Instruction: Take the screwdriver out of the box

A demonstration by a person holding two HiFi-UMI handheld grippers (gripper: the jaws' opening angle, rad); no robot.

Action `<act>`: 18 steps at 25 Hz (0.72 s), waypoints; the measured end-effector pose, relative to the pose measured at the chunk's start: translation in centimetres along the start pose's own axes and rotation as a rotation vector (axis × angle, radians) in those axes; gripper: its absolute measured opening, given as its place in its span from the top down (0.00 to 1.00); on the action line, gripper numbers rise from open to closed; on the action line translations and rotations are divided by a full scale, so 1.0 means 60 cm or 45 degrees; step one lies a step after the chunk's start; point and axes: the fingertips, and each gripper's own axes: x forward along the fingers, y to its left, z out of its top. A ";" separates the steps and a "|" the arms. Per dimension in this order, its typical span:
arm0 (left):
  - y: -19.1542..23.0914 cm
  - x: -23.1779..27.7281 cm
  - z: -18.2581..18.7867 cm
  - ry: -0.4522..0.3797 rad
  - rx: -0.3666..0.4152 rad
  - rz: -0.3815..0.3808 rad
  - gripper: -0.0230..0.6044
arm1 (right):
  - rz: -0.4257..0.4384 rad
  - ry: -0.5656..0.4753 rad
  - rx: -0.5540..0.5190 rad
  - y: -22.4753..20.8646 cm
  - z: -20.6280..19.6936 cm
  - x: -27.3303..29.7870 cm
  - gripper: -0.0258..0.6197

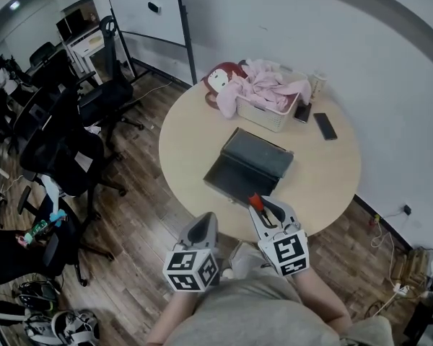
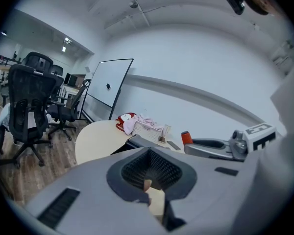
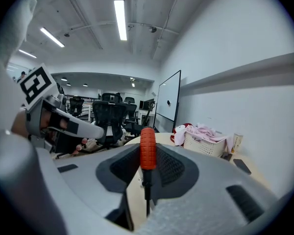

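Observation:
An open dark box (image 1: 245,166) lies in the middle of the round beige table (image 1: 187,150). My right gripper (image 1: 263,211) hangs over the table's near edge, just in front of the box. It is shut on the screwdriver (image 1: 255,202). In the right gripper view the thin shaft runs between the jaws and the orange handle (image 3: 147,148) sticks out past the tips. My left gripper (image 1: 206,222) is beside it on the left, off the table's edge, shut and holding nothing. From the left gripper view (image 2: 150,153), the box (image 2: 137,142) and the screwdriver (image 2: 186,137) show ahead.
A white basket (image 1: 270,107) of pink cloth with a red-haired doll (image 1: 220,81) stands at the table's far side. Next to it are two phones (image 1: 325,126) and a cup (image 1: 317,85). Black office chairs (image 1: 65,157) crowd the wooden floor to the left.

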 end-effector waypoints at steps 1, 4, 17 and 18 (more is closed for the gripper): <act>-0.001 -0.001 0.000 -0.002 0.001 -0.001 0.96 | -0.002 -0.005 0.001 0.001 0.001 -0.003 0.83; -0.004 -0.004 -0.001 -0.009 0.003 -0.001 0.96 | -0.009 -0.019 0.003 0.000 0.002 -0.011 0.83; 0.001 -0.005 0.001 -0.014 0.001 0.000 0.96 | -0.024 -0.057 0.030 -0.002 0.014 -0.018 0.83; 0.002 -0.005 0.001 -0.014 0.000 0.002 0.96 | -0.027 -0.062 0.035 -0.003 0.015 -0.018 0.83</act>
